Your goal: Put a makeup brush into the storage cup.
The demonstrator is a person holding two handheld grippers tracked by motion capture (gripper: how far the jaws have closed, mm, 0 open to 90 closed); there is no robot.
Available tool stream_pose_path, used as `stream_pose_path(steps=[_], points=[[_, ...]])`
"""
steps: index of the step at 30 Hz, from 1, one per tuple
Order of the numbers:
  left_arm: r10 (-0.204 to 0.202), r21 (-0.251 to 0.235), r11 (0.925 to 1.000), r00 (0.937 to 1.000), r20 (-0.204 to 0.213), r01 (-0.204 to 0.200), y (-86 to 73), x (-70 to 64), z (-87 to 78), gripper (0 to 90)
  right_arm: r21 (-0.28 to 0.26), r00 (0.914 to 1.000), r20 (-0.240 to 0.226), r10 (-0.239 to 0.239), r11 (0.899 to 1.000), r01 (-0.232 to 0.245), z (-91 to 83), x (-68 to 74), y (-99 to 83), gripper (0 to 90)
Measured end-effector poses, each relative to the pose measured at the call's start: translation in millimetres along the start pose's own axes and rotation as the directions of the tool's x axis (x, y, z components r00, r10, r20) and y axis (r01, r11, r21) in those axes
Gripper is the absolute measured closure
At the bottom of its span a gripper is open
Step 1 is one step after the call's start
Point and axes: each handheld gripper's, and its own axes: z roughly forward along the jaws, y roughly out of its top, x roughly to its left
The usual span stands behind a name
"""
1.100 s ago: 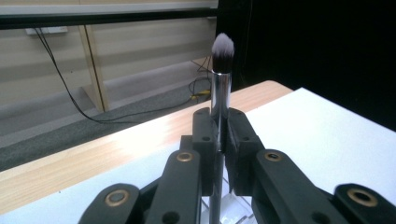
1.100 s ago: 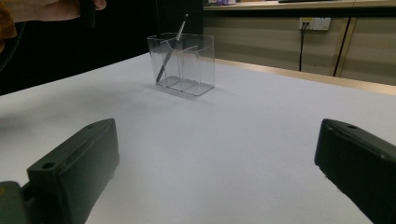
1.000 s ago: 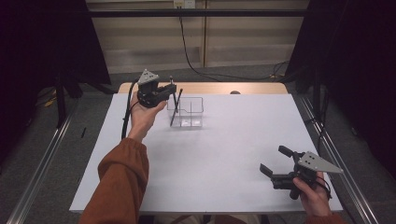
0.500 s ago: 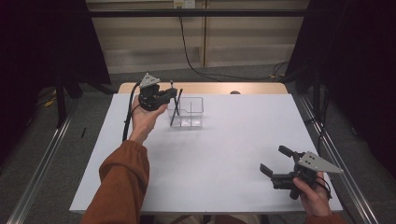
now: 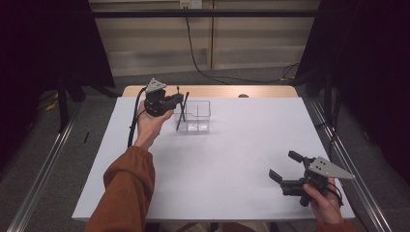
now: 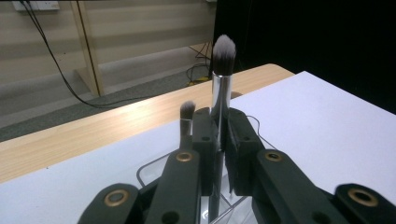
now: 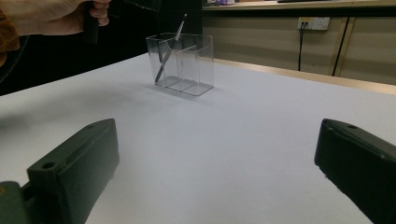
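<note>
1. Clear plastic is what we work at: a small divided box (image 5: 196, 116) stands on the white table (image 5: 232, 159) toward its far side, left of centre.
2. We hold the left gripper (image 5: 180, 100) raised just left of the box, its jaws clamped on the silver ferrule of a brush (image 6: 220, 93).
3. In the left gripper view that brush stands upright between the jaws, grey-white bristles on top, its handle running down toward the box's rim (image 6: 154, 165).
4. A second, smaller brush (image 6: 187, 119) shows just beside the jaws, bristles up; we cannot tell whether it touches them.
5. From the high view a dark handle (image 5: 182, 112) leans into the box's left compartment, tilted with its top to the right.
6. In the right gripper view the box (image 7: 184, 63) sits well ahead, with a thin handle slanting inside it.
7. Our right gripper (image 5: 285, 166) rests low at the table's near right corner, well apart from the box, its jaws spread wide and holding nothing.
</note>
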Motion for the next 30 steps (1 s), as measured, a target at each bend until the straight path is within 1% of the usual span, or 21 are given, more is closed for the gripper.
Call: stream_pose_path(steps=[2, 3, 4, 6, 8, 11, 12, 13, 18, 20, 21, 23, 26, 27, 30], points=[[-0.004, 0.000, 1.0000, 0.9999, 0.010, 0.004, -1.8, -0.3, 1.1, 83.4, 0.001, 1.0000, 0.000, 0.000, 1.000, 0.000, -0.1, 0.1, 0.0, 0.0], [-0.001, 0.001, 1.0000, 1.0000, 0.006, 0.001, -2.4, -0.1, 1.4, 83.2, 0.000, 1.0000, 0.000, 0.000, 1.000, 0.000, 0.0, 0.1, 0.0, 0.0], [-0.009, -0.001, 1.0000, 0.9999, 0.006, 0.009, -3.1, 0.2, 1.3, 82.6, 0.000, 1.0000, 0.000, 0.000, 1.000, 0.000, 0.0, 0.1, 0.0, 0.0], [-0.015, 0.002, 0.9999, 0.9999, 0.003, 0.015, -4.3, 1.5, 1.0, 79.3, 0.000, 1.0000, 0.000, -0.002, 1.000, 0.002, 0.0, 0.3, -0.1, 0.0], [-0.023, 0.000, 0.9997, 0.9997, 0.010, 0.023, -6.1, 2.4, 0.9, 77.9, 0.001, 1.0000, 0.000, -0.002, 1.000, 0.002, -0.1, 0.3, -0.1, 0.0], [-0.034, -0.007, 0.9994, 0.9994, 0.003, 0.034, -8.5, 4.0, 0.4, 69.7, 0.000, 1.0000, 0.001, 0.001, 1.000, -0.001, 0.0, 0.3, -0.1, 0.0], [-0.032, -0.007, 0.9995, 0.9994, -0.011, 0.032, -8.7, 4.4, -0.3, 64.8, 0.001, 1.0000, 0.000, 0.002, 1.000, -0.002, 0.1, 0.4, -0.2, 0.0], [-0.040, -0.017, 0.9991, 0.9990, -0.022, 0.039, -9.0, 4.2, -0.6, 59.2, 0.001, 1.0000, -0.001, 0.001, 1.000, -0.001, 0.2, 0.4, -0.2, 0.0], [-0.031, -0.027, 0.9992, 0.9982, -0.052, 0.030, -7.0, 5.6, -4.6, 41.1, 0.002, 1.0000, 0.000, 0.000, 1.000, 0.000, 0.4, 0.3, -0.2, 0.0], [-0.036, -0.026, 0.9991, 0.9981, -0.050, 0.035, -6.5, 6.9, -6.8, 35.7, 0.002, 1.0000, -0.001, 0.000, 1.000, 0.000, 0.4, 0.3, -0.3, 0.0], [-0.033, -0.025, 0.9992, 0.9977, -0.059, 0.032, -6.4, 7.1, -7.7, 32.7, 0.003, 1.0000, -0.001, 0.000, 1.000, 0.000, 0.4, 0.4, -0.3, 0.0], [-0.033, -0.032, 0.9990, 0.9977, -0.059, 0.031, -6.7, 8.1, -9.5, 26.6, 0.003, 1.0000, -0.001, -0.001, 1.000, 0.001, 0.3, 0.3, -0.5, 0.0], [-0.038, -0.042, 0.9985, 0.9974, -0.061, 0.035, -7.4, 9.0, -11.5, 21.3, 0.004, 1.0000, 0.002, 0.001, 1.000, -0.001, 0.4, -0.5, -0.9, 0.0], [-0.045, -0.044, 0.9981, 0.9975, -0.055, 0.042, -7.8, 9.2, -11.6, 18.5, 0.003, 1.0000, 0.002, 0.000, 1.000, 0.000, 0.2, -0.7, -0.9, 0.0], [-0.043, -0.051, 0.9979, 0.9980, -0.047, 0.040, -8.7, 8.2, -11.8, 12.5, 0.003, 1.0000, 0.005, 0.001, 1.000, -0.001, -0.5, -1.1, -1.3, 0.0]])
